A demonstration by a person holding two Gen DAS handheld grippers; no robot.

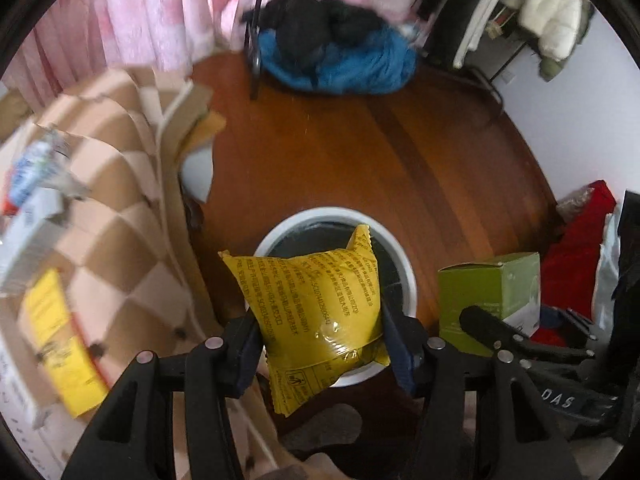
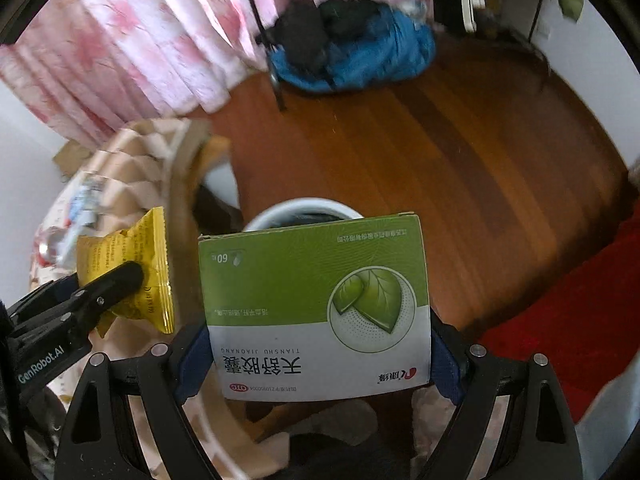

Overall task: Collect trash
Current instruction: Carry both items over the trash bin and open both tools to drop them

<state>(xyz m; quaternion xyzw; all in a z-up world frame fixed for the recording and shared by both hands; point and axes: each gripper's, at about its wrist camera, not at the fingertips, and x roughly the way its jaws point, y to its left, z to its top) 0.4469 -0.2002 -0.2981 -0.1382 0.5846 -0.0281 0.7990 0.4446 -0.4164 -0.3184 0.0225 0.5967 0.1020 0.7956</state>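
My left gripper is shut on a puffy yellow snack packet, its pads pressing both sides. The packet hangs directly over a round white trash bin with a dark liner, standing on the wooden floor. My right gripper is shut on a green and white medicine box, held upright just above the bin's rim. From the left wrist, that box shows just right of the bin. In the right wrist view the left gripper and its yellow packet show at the left.
A bed with a checkered blanket fills the left, carrying another yellow packet and a white carton. A blue and black clothes heap lies at the back below pink curtains. Red cloth lies at the right.
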